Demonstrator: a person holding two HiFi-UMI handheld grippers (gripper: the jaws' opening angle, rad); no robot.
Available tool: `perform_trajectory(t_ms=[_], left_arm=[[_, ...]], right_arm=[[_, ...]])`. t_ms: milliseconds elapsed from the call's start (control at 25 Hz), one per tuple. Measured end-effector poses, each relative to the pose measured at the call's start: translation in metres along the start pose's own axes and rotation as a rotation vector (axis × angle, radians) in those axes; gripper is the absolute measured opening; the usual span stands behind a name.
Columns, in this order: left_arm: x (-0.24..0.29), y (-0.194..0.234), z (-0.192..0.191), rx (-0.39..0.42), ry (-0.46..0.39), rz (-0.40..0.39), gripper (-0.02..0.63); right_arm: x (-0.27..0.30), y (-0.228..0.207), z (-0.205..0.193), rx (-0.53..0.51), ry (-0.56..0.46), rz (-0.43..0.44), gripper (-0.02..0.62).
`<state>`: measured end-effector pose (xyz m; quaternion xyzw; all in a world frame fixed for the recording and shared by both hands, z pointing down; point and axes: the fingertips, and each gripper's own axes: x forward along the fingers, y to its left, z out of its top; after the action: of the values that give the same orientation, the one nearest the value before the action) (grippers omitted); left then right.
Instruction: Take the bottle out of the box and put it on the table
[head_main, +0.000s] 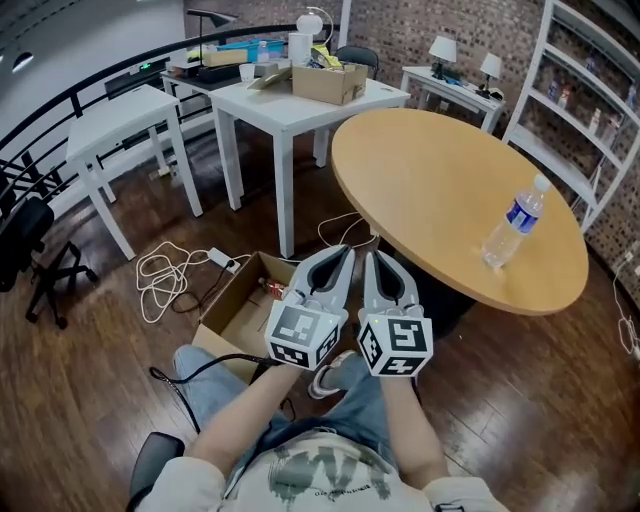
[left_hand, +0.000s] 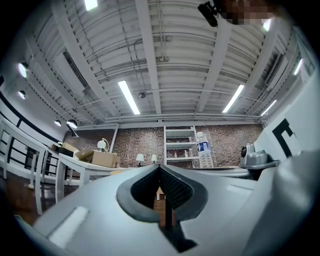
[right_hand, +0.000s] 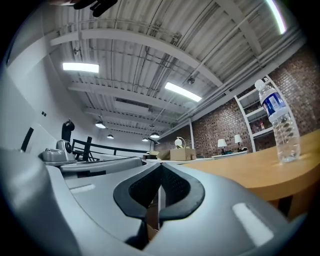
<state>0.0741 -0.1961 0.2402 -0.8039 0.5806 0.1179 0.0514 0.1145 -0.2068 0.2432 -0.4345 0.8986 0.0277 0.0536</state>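
Observation:
A clear water bottle (head_main: 515, 225) with a blue label stands upright on the round wooden table (head_main: 440, 190), near its right edge. An open cardboard box (head_main: 238, 312) sits on the floor to the left of the table, with a small reddish item (head_main: 272, 288) inside. My left gripper (head_main: 345, 252) and right gripper (head_main: 372, 256) are held side by side over my lap, between box and table. Both are shut with nothing between the jaws. The bottle (left_hand: 204, 150) shows far off in the left gripper view, and the bottle (right_hand: 280, 125) shows closer at the right in the right gripper view.
White tables (head_main: 290, 105) stand behind, one carrying a cardboard carton (head_main: 328, 82). Cables and a power strip (head_main: 180, 268) lie on the wooden floor beside the box. A black chair (head_main: 30, 250) is at the far left, and white shelves (head_main: 590, 100) line the brick wall at right.

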Motion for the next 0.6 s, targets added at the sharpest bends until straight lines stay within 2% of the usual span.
perform_trajectory(t_ms=[600], left_arm=[[0.006,-0.025,-0.014,-0.038,0.012,-0.042,-0.017]], right_arm=[[-0.018,-0.016,-0.002,-0.042,0.01,-0.043,-0.002]])
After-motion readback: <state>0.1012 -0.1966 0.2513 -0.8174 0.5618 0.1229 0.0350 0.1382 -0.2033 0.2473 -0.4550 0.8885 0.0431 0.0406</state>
